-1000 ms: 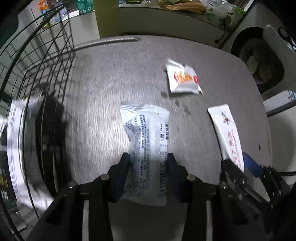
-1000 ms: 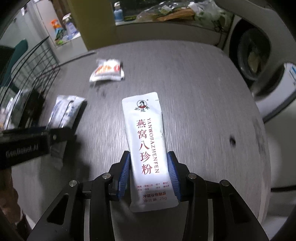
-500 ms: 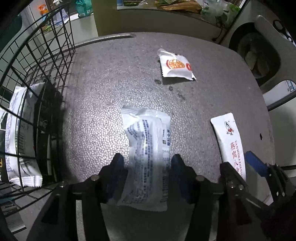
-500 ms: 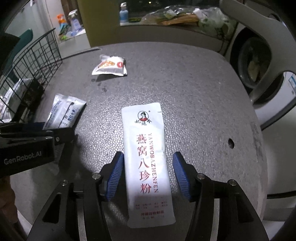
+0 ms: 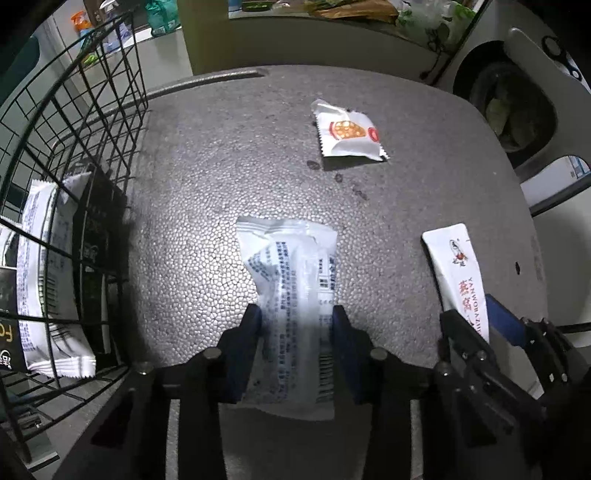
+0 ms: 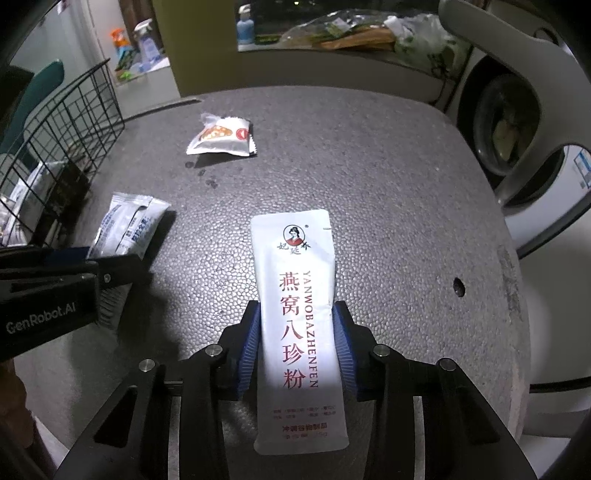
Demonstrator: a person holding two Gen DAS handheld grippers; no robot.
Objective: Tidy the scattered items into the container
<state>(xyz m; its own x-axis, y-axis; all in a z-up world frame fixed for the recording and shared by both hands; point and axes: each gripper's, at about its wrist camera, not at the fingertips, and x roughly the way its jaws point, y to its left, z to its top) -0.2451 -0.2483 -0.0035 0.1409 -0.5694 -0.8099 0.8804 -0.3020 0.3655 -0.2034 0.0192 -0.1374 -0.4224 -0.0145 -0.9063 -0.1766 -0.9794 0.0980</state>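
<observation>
My left gripper (image 5: 297,325) is shut on a crinkled white packet with blue print (image 5: 291,280), which lies on the grey table (image 5: 221,155). My right gripper (image 6: 297,325) is shut on a long white sachet with red Chinese lettering (image 6: 299,310). The sachet also shows in the left wrist view (image 5: 456,266), and the blue-print packet shows in the right wrist view (image 6: 127,225). A small white snack packet with an orange picture (image 5: 349,134) lies farther back on the table. A black wire basket (image 5: 55,192) stands at the left.
The basket holds white and black packets (image 5: 40,280). A washing machine (image 6: 517,129) stands beyond the table's right edge. A cluttered counter (image 6: 351,33) runs behind the table. The table has a small hole (image 6: 458,286) near its right edge.
Both grippers opened half a second ago and have closed again on their packets. The blue-print packet is now crumpled between the left fingers.
</observation>
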